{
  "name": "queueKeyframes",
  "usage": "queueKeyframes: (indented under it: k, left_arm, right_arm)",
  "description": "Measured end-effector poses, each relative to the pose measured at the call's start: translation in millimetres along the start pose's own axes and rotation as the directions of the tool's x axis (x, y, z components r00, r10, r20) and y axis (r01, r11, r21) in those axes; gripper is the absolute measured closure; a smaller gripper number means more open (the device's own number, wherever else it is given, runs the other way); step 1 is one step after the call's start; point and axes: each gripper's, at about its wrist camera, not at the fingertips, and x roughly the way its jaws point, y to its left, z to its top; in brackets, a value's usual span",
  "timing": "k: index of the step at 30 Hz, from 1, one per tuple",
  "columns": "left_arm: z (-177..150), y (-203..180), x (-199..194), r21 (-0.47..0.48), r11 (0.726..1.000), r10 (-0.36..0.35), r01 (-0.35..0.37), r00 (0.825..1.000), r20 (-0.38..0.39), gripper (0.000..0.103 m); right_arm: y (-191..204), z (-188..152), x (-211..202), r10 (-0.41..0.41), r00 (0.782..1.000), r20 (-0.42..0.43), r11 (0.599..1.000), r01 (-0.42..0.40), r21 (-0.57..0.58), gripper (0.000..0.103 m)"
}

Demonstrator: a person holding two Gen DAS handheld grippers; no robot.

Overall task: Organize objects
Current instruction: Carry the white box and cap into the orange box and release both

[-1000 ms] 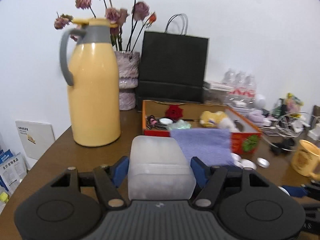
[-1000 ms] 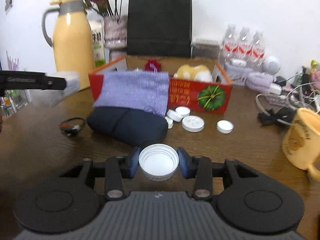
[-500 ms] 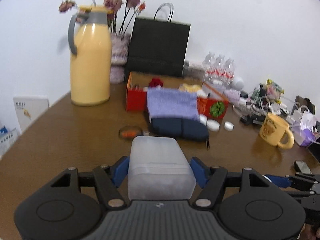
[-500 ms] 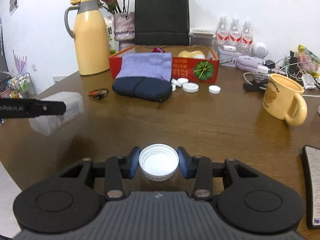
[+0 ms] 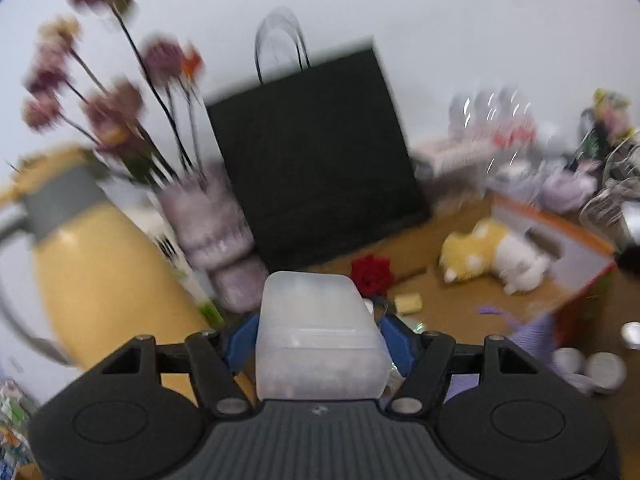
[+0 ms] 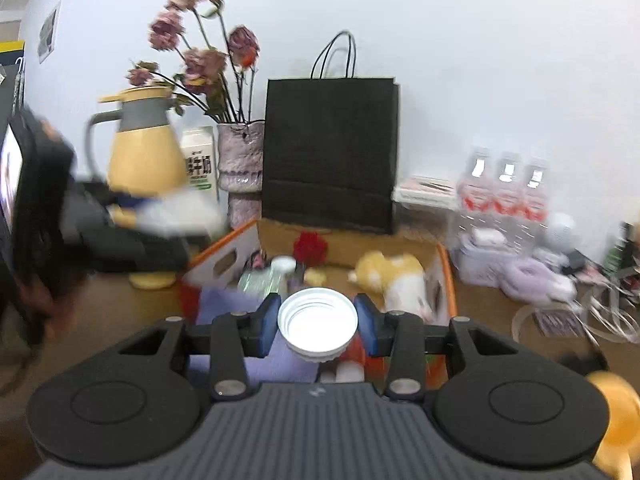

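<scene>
While both fingers hold their loads, frosted plastic tub (image 5: 320, 336) left, white ribbed cap (image 6: 317, 322) right, the orange-rimmed cardboard box (image 6: 446, 276) lies just ahead, below both

A white bottle cap (image 6: 317, 323), open side up, is clamped between the blue pads of the right gripper (image 6: 317, 325). Behind it, an orange cardboard box (image 6: 446, 276) is seen holding a yellow-and-white plush toy (image 6: 394, 276) and a red flower (image 6: 310, 246).

box (image 5: 320, 336): frosted translucent plastic | cap (image 6: 317, 322): white ribbed plastic | bag (image 6: 330, 152): matt black paper | thermos (image 6: 146, 152): glossy yellow
</scene>
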Motion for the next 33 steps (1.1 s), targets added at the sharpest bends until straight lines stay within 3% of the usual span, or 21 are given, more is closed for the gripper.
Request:
queueKeyframes:
  k: [2, 4, 7, 9, 10, 12, 13, 19, 24, 26, 30, 33]
  left_arm:
    - [1.1, -1.3, 30.8, -0.027, 0.999, -0.033, 0.031, 0.998, -0.059, 0.036]
    - [0.6, 3.5, 57.8, -0.121, 0.99, -0.089, 0.074, 0.988, -0.126, 0.036]
    - [-5.9, 18.0, 87.3, -0.295, 0.949, -0.177, 0.113, 0.964, -0.2, 0.036]
    - [-9.8, 29.0, 93.2, -0.368, 0.917, -0.238, 0.155, 0.951, -0.195, 0.034]
    - [-10.4, 33.2, 91.4, -0.37, 0.913, -0.246, 0.17, 0.954, -0.17, 0.031]
    - [-9.3, 38.9, 85.0, -0.359, 0.92, -0.225, 0.159, 0.962, -0.151, 0.026]
    - [-7.6, 42.7, 79.1, -0.357, 0.919, -0.229, 0.169, 0.964, -0.133, 0.026]
    - [13.4, 62.8, 32.4, -0.325, 0.936, -0.153, 0.133, 0.987, -0.039, 0.02]
    - [15.3, 72.4, -29.6, -0.335, 0.928, -0.159, 0.162, 0.987, 0.036, 0.017]
    - [2.4, 69.8, -63.5, -0.309, 0.932, -0.178, 0.19, 0.982, 0.067, 0.016]
    - [-43.0, 58.0, -138.4, -0.354, 0.921, -0.124, 0.164, 0.983, 0.135, 0.011]
    - [-86.3, 36.9, -185.8, -0.374, 0.902, -0.183, 0.216, 0.976, 0.121, 0.01]
  right_arm:
    - [-15.9, 25.5, 47.9, 0.013, 0.999, -0.036, 0.999, -0.012, 0.03, 0.062]
    - [-27.0, 39.4, 95.6, 0.029, 0.995, -0.097, 0.998, -0.024, 0.05, 0.062]
    - [-40.4, 44.8, 159.6, 0.059, 0.977, -0.204, 0.993, -0.036, 0.114, 0.062]
    - [-47.2, 42.6, 195.7, 0.077, 0.963, -0.257, 0.984, -0.032, 0.174, 0.06]
    - [-48.4, 40.5, 206.3, 0.085, 0.959, -0.27, 0.98, -0.032, 0.197, 0.057]
    - [-49.6, 34.7, 220.8, 0.105, 0.954, -0.282, 0.972, -0.039, 0.231, 0.034]
    - [-48.9, 33.2, 222.6, 0.1, 0.956, -0.276, 0.972, -0.034, 0.234, 0.033]
    - [-54.1, 48.8, 190.0, 0.057, 0.977, -0.204, 0.979, -0.014, 0.204, 0.032]
    - [-59.4, 61.3, 133.1, 0.016, 0.986, -0.167, 0.982, 0.016, 0.19, 0.024]
    - [-54.8, 55.8, 103.0, 0.018, 0.988, -0.151, 0.985, 0.009, 0.173, 0.019]
    - [-27.5, 17.0, 26.4, 0.059, 0.991, -0.121, 0.99, -0.042, 0.135, 0.016]
    - [0.8, -26.5, -33.5, 0.055, 0.994, -0.095, 0.993, -0.045, 0.108, 0.009]
